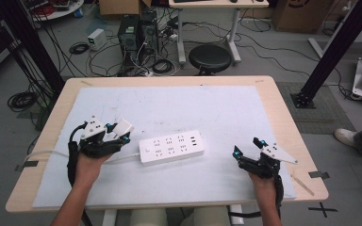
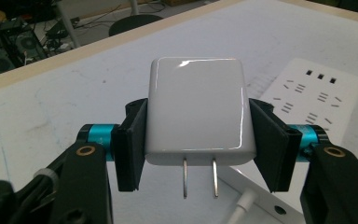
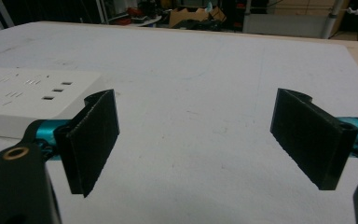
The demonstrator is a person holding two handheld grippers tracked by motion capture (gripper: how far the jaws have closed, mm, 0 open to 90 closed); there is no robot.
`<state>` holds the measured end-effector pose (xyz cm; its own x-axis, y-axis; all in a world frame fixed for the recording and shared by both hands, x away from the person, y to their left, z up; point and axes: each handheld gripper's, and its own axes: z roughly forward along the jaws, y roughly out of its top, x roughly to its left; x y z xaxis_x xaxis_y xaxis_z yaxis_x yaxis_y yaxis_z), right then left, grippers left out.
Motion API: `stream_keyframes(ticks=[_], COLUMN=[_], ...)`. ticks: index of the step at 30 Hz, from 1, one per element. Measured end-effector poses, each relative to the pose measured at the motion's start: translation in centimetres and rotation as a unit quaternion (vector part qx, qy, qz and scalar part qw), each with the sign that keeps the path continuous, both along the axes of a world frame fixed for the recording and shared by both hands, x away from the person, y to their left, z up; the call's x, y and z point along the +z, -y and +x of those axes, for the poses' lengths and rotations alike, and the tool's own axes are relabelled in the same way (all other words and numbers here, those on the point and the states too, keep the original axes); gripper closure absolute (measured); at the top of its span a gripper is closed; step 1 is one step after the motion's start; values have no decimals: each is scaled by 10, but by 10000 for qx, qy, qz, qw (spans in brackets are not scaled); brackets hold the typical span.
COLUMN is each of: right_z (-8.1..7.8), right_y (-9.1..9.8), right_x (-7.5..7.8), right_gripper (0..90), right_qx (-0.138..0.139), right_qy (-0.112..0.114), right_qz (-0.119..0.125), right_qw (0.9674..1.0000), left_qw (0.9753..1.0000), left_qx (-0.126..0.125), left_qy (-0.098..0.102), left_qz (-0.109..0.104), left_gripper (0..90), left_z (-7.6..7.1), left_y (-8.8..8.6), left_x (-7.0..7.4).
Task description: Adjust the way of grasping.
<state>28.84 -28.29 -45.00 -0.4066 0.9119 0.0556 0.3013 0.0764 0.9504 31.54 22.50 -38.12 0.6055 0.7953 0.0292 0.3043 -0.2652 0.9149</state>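
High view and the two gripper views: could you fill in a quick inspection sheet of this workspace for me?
Surface: wooden table under a white mat, scuffed.
Job's things: white charger plug, prongs bare; white power strip flat mid-mat.
Clutter: nothing seen on the mat.
Grippers: left gripper clamps the plug's sides; right gripper open, nothing between its jaws.
Cables: white strip cord runs left; tangle on floor.
Surroundings: black stool, computer tower.

Grey floor (image 1: pixel 283 56) beyond the wooden bench (image 1: pixel 283 117), which carries a white mat (image 1: pixel 226 108). Black round stool (image 1: pixel 210 58) stands behind it, beside a white desk frame (image 1: pixel 181 33). Computer towers (image 1: pixel 136 33) and loose cables (image 1: pixel 99 56) clutter the floor. Black frame posts (image 1: pixel 339 42) flank both sides.
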Motion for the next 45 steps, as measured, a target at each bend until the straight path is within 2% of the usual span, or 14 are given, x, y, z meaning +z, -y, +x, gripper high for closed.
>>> stream_keyframes(ticks=[7,11,16,20,22,27,28,29,30,34,37,38,39,45], right_z=[-1,2,2,4,5,8,8,9,9,10,11,12,13,15], right_y=[2,2,-7,-17,-23,-36,-36,-38,-42,-50,-52,-54,-56,-65], right_x=[0,2,11,23,29,37,37,39,42,48,49,51,53,56], right_gripper=[158,158,158,158,158,158,158,158,158,158,158,158,158,158], right_qx=[141,273,605,955,1160,1622,1622,1695,1803,2060,2114,2189,2303,2617], right_qy=[11,-192,-213,-307,-358,-505,-505,-514,-570,-690,-730,-788,-861,-1115], right_qz=[87,155,155,235,282,382,382,379,443,564,589,633,661,740], right_qw=[9999,9993,9978,9947,9922,9847,9847,9835,9810,9745,9729,9705,9670,9558], left_qw=[9994,9983,9955,9915,9894,9852,9852,9836,9832,9781,9767,9741,9730,9673], left_qx=[-316,-548,-906,-1223,-1355,-1601,-1601,-1677,-1700,-1897,-1948,-2033,-2066,-2244], left_qy=[105,173,262,316,337,381,381,414,420,489,517,551,568,640], left_qz=[-16,25,117,298,396,478,478,521,510,708,739,825,853,994], left_gripper=[425,425,425,425,425,425,425,425,425,425,425,425,425,425], left_z=[-7,-11,-16,-20,-21,-24,-24,-25,-26,-28,-30,-31,-32,-35], left_y=[4,10,19,29,33,43,43,46,48,54,57,61,62,70], left_x=[1,4,7,8,8,6,6,6,6,7,7,8,8,6])
